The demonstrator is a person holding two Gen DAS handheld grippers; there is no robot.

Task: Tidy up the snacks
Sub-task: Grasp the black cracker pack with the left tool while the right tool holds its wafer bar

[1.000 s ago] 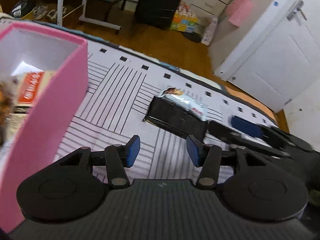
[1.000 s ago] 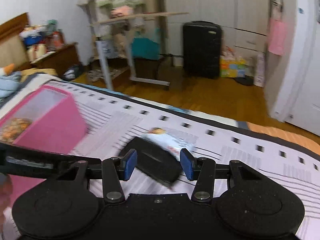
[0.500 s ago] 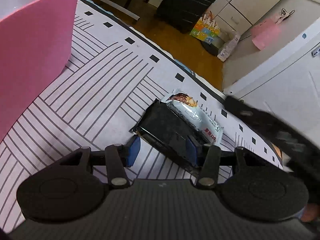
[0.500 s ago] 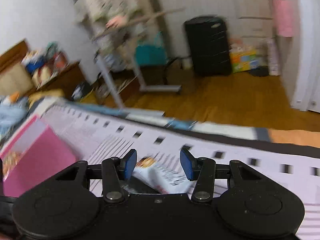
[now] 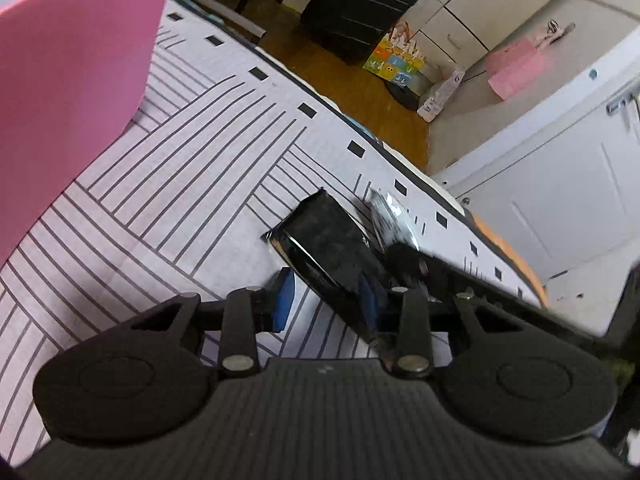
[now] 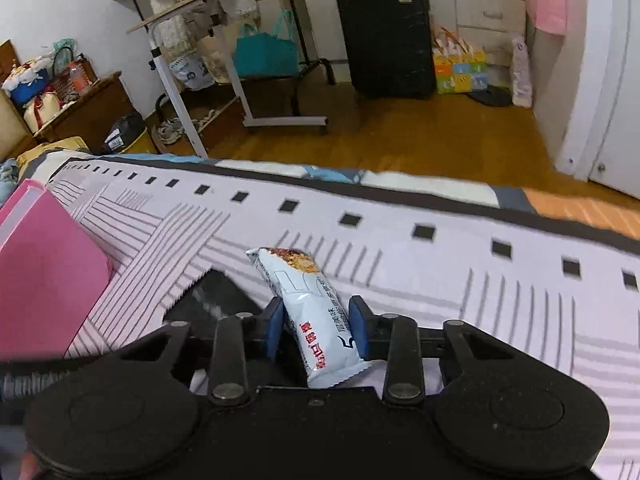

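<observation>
Down on the bed [image 6: 420, 200], with its white cover of thin black stripes and little black squares, two snack packs lie side by side. From the right wrist view you get the pale blue snack bar [image 6: 316, 312] with red lettering, and the right tongs [image 6: 316, 328] have just been closing around it, blue pads pressed to both its sides. That view only shows a dark corner of the black packet [image 6: 212, 300]. From the left wrist view it's a glossy, flat black packet [image 5: 328, 248], and the left tongs [image 5: 326, 300] have been closing on its near end, clenched on it. Off to the left stands the pink box [image 5: 68, 80], smooth matte wall; its inside is hidden in both views.
</observation>
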